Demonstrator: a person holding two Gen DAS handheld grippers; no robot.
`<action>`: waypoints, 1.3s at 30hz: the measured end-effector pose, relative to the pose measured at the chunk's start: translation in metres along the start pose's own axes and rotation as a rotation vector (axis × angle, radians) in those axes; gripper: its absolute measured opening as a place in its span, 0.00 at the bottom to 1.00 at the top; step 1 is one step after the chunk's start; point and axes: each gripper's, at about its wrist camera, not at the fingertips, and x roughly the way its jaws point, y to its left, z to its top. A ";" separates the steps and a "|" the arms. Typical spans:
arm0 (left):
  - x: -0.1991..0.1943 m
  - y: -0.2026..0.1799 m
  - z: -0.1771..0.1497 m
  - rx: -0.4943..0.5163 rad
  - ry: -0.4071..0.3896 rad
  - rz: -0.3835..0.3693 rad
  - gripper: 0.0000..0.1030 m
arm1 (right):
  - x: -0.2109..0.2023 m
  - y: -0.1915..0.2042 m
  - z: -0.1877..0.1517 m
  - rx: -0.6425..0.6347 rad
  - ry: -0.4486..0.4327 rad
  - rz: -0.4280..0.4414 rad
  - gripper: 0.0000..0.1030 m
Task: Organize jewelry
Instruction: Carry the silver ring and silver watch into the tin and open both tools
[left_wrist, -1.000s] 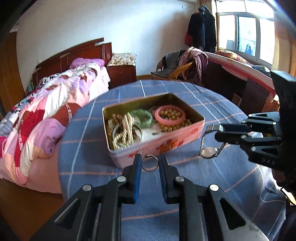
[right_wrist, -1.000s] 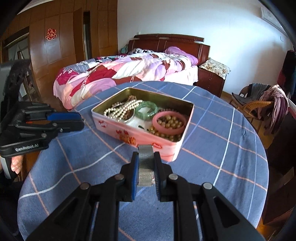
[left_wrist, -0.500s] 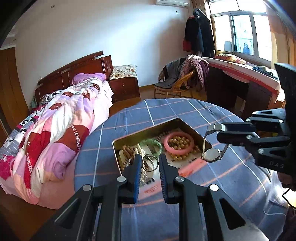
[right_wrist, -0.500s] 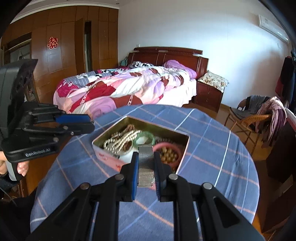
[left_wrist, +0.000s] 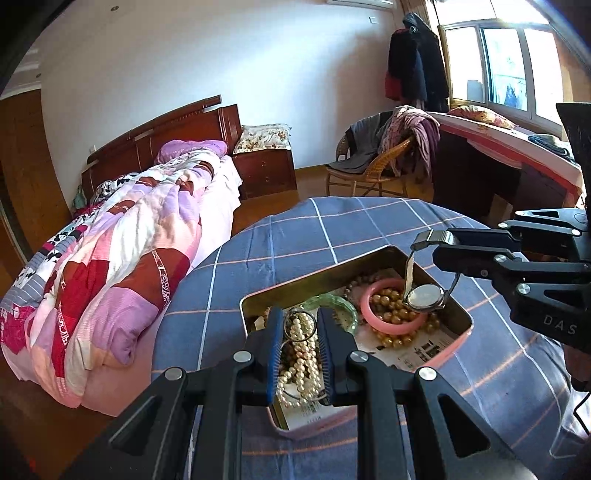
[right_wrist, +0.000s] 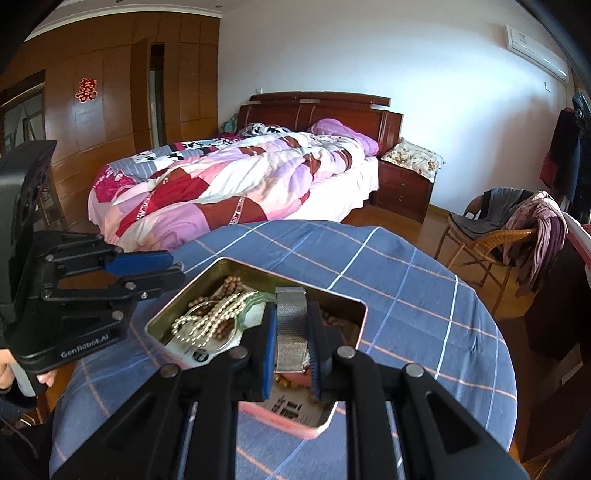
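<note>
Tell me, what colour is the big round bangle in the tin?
Pink bangle, clearest in the left wrist view.

The black body of the left gripper (right_wrist: 173, 271), seen left of the right gripper's fingers, bears white lettering "GenRobot.AI". The black body of the right gripper (left_wrist: 439, 245), at the right of the left gripper's fingers, shows grey letters "DAS", cut off at the edge. A red paper double-happiness sign (right_wrist: 86, 89) hangs on the brown wooden wardrobe, far beyond and left.

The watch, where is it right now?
In the left wrist view the watch hangs at the right from the right claw, which grips its mesh band, its face over the pink bangle in the tin.
</note>
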 end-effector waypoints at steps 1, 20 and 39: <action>0.002 0.000 0.002 0.000 0.001 -0.001 0.18 | 0.002 -0.001 0.000 0.002 0.003 -0.003 0.17; 0.037 0.001 -0.001 -0.033 0.052 -0.002 0.06 | 0.033 -0.009 -0.010 0.020 0.056 -0.072 0.17; 0.023 0.014 -0.010 -0.104 -0.012 0.097 0.81 | 0.038 -0.006 -0.019 -0.014 0.069 -0.096 0.55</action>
